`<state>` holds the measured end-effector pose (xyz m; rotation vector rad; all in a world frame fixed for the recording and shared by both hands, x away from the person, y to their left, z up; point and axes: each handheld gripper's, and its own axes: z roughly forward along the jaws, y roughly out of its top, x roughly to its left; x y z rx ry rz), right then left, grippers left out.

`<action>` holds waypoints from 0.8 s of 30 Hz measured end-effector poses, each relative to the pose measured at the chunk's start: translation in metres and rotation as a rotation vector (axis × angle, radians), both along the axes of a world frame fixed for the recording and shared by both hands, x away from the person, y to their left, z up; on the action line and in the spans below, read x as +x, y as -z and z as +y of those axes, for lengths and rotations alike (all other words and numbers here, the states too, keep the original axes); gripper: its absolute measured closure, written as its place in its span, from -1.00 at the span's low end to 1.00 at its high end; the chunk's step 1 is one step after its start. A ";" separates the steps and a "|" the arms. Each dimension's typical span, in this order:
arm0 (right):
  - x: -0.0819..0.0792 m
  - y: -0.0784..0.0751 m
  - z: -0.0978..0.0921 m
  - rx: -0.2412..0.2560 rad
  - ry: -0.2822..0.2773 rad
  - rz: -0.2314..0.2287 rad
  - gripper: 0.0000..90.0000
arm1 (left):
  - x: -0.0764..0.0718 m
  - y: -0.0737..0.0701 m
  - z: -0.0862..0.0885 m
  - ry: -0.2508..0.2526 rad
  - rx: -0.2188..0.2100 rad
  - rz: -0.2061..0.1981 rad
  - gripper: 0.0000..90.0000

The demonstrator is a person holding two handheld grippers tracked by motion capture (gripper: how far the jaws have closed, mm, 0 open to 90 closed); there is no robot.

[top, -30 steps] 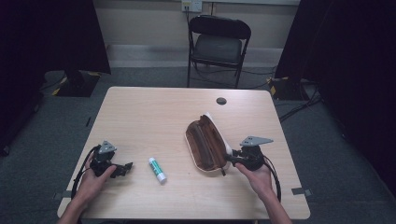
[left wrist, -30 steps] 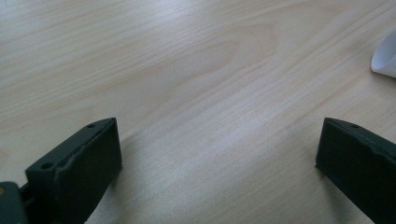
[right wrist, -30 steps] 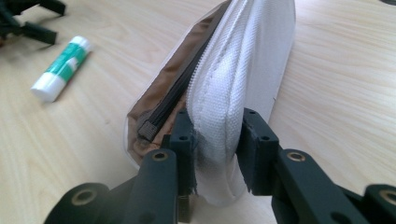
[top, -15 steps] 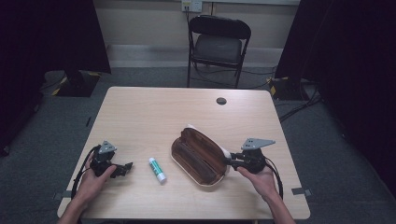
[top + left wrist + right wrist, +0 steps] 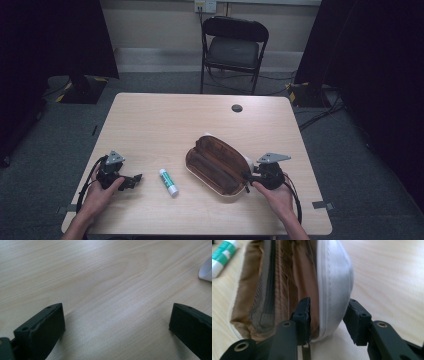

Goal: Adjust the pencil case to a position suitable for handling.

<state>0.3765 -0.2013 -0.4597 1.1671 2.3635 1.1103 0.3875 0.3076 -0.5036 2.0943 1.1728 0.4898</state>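
One pouch: a white pencil case (image 5: 218,163) with a brown lining lies unzipped and spread open on the counter (image 5: 165,120), right of centre, its long side running diagonally from upper left to lower right.
Pouch up close: in the right gripper view the pencil case (image 5: 332,280) shows its white outer wall, tan lining and the dark zipper tape running down the inside.
Right tool: the right tool (image 5: 248,178) sits at the case's lower right end; in its own view the right tool (image 5: 328,317) has one jaw inside the opening against the lining and the other outside the white wall, with a small gap showing on the outer side, so whether it pinches the wall I cannot tell.
Right hand: the right hand (image 5: 274,192) holds this tool from below.
Glue stick: a white and green glue stick (image 5: 168,181) lies flat just left of the case, apart from it; its end shows in the right gripper view (image 5: 222,255).
Left tool: the left tool (image 5: 134,179) rests near the counter's lower left, well apart from the case, pointing toward the glue stick; its jaws stand wide apart over bare wood (image 5: 116,322), gripping nothing.
Left hand: the left hand (image 5: 102,192) wraps its body.
Far edge: a small dark round cap (image 5: 237,108) sits in the counter.
Beyond: a black folding chair (image 5: 233,47) stands behind.
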 end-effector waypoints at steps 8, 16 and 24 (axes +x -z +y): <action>-0.013 0.001 0.004 -0.035 0.150 -0.010 0.23 | 0.000 0.000 0.000 0.000 0.000 0.000 -1.00; -0.015 0.000 0.005 -0.033 0.201 -0.004 0.65 | 0.000 0.000 0.000 0.000 0.000 0.000 -1.00; -0.004 0.000 -0.005 0.044 0.177 0.028 0.80 | 0.000 0.000 0.000 0.001 0.000 0.000 -1.00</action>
